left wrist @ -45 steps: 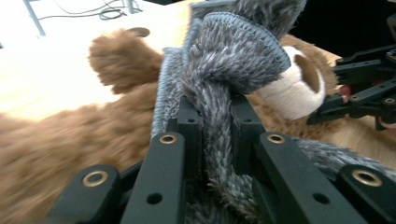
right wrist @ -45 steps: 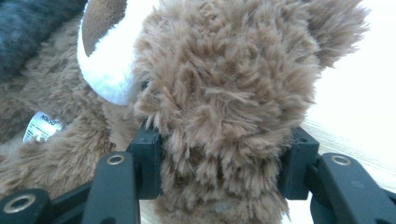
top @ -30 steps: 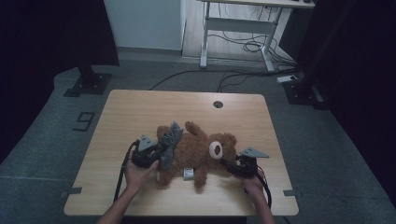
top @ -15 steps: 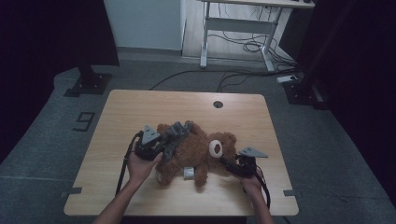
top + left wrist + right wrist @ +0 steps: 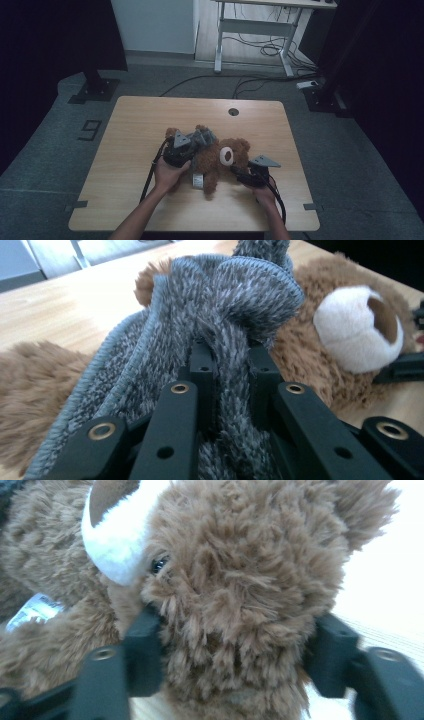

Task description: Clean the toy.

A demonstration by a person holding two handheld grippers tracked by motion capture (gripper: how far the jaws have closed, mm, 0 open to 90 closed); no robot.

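One teddy bear point(image 5: 217, 157) lay on its back on the wooden counter point(image 5: 135, 120), toward the near edge and roughly at the middle of its width. Its fur was shaggy and mid-brown, with a round white muzzle and a brown nose; one small dark eye showed in the right gripper view, and a white sewn-in label point(image 5: 198, 180) stuck out low on its body. Over its torso sat one grey fleece garment point(image 5: 210, 305), short-piled and edged with a blue-grey stitched hem (it was bunched into thick folds rather than lying flat).

The left gripper point(image 5: 231, 365) had its jaws closed tight on a fold of that grey garment, the cloth pinched between them and swelling out above the tips. In the high view it sat over the bear's left-hand side, with the person's hand behind it.

The right gripper point(image 5: 235, 655) had the bear's head between its jaws, one at each side of the fur; the jaws had just been opening, and whether the pads pressed on the fur could not be told.

Counted: one bear, one garment, one label, two grippers, one counter.
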